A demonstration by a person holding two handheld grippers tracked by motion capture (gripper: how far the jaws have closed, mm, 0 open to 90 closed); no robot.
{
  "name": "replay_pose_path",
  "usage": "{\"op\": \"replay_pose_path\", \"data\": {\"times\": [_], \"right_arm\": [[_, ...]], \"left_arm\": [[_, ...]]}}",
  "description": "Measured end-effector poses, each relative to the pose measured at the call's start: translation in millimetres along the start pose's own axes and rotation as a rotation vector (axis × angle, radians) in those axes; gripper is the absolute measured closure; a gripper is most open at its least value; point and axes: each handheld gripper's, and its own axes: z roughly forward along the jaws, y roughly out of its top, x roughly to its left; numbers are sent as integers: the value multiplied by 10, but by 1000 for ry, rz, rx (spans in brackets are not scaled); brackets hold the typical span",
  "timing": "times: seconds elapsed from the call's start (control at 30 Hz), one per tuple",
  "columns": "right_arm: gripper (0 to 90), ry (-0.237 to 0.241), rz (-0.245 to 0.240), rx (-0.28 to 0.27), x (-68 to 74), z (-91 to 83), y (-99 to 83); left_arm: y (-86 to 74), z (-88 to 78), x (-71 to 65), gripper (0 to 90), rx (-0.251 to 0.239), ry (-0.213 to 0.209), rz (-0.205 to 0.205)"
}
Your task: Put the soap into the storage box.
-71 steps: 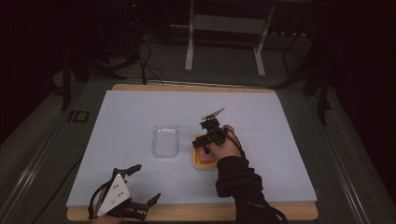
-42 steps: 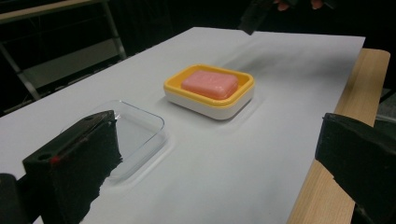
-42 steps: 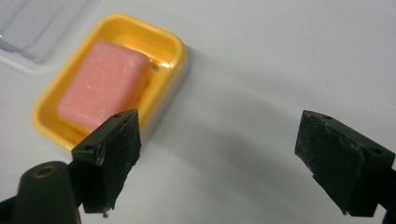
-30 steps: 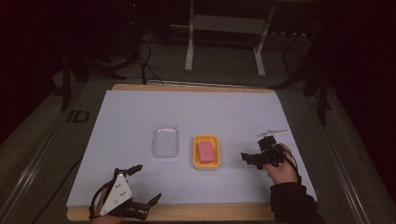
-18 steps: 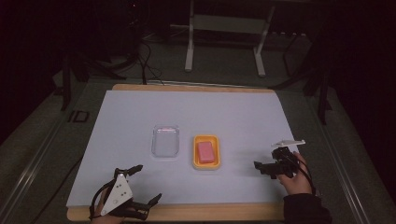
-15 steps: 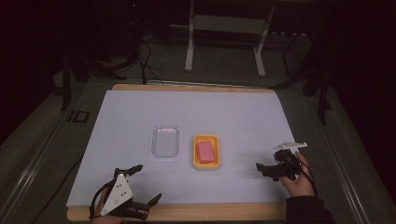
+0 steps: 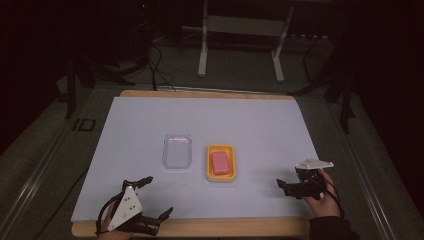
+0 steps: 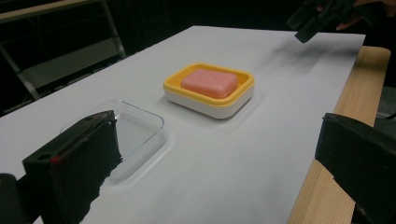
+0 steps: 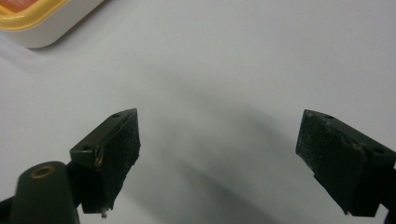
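Pink soap bar (image 7: 220, 163) lies in the yellow soap dish (image 7: 220, 175) near the middle of the surface (image 7: 250, 125), to the left of the right gripper (image 7: 286, 187) and well apart from it; a bare stretch of white sheet lies between. Right gripper sits near the front right corner, jaws spread wide with nothing between them (the right gripper view shows a corner of the dish at upper left, beyond the left jaw). Left gripper (image 7: 150, 200) rests at the front left edge, jaws likewise wide apart and empty; in its own view the dish and soap lie ahead, between the two jaws' lines of sight, with the clear lid (image 7: 177, 151) closer in, by the left jaw. Containers: yellow dish holds the one soap bar; the clear lid lies flat just beside the dish on its left, not touching it, holding nothing. Count: one soap bar, one dish, one lid, two grippers.
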Motion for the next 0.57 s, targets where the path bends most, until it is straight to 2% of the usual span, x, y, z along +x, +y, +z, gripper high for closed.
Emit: {"op": "replay_pose_path", "data": {"times": [0.17,0.4,0.57], "right_arm": [[133,-21,6,-17,-28,30,-15],[131,2,7,-13,-10,79,-17],[132,0,11,0,-33,84,-29]], "left_arm": [[1,-2,-1,3,-1,-2,0],[2,-3,2,3,-4,-10,-7],[5,1,8,3,-5,-9,-12]]}}
